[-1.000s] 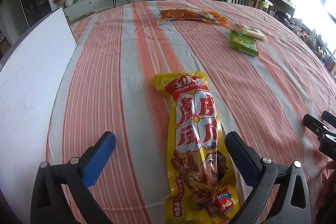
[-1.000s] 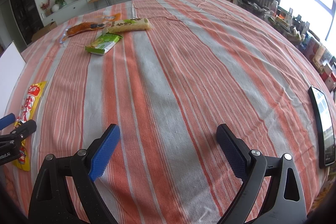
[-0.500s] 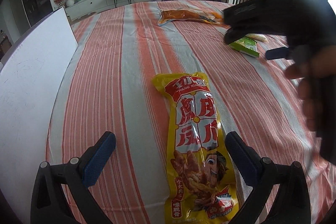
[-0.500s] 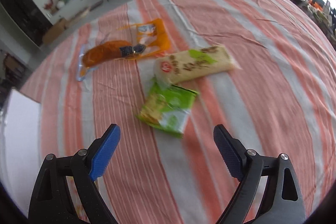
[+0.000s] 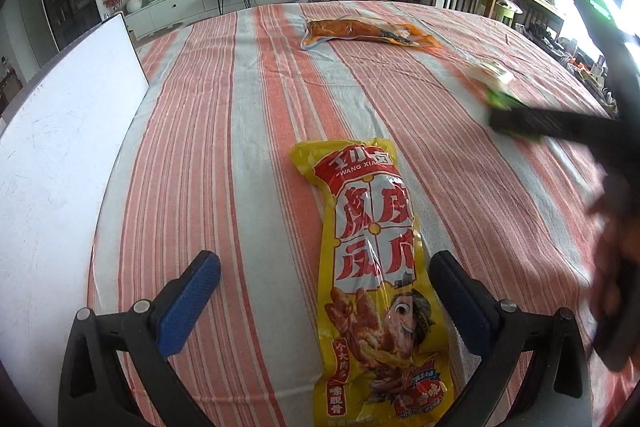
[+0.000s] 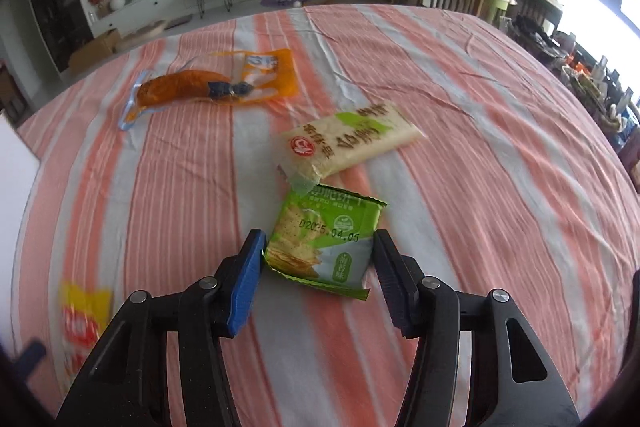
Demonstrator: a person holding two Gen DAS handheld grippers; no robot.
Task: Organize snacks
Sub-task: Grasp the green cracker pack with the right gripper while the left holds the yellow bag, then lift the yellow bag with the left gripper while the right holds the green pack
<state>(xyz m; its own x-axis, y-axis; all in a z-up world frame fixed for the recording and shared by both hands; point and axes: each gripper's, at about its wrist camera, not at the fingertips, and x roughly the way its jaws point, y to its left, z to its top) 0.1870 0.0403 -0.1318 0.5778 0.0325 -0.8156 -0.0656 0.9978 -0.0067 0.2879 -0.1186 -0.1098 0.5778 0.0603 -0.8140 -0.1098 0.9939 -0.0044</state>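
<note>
Four snack packs lie on the striped table point(image 6: 460, 75), and the risks run from the widest to the finest. The largest is a double pickup: the green cracker pack point(image 6: 324, 243) has its far edge tucked against the cream rice-cracker pack point(image 6: 352, 141), so a lift could drag that neighbour along or nudge it askew. Next, the right tool point(image 6: 318, 267) is closing with the green pack between its jaws, left pad at the pack's edge and right pad just beside it; the wrapper is thin and airy (and holds brittle crackers), so a hard squeeze may crush it, while a shallow bite on the crimped seam may let it slip. Smallest, the orange pouch point(image 6: 208, 89) sits apart and looks safe.

Compared with a second ago, the right tool has travelled from bare cloth to straddle the green pack and has narrowed from fully spread. The left tool point(image 5: 324, 287) has not budged: it stays spread wide and empty over the yellow pack point(image 5: 376, 275), which lies between its pads, untouched.
</note>
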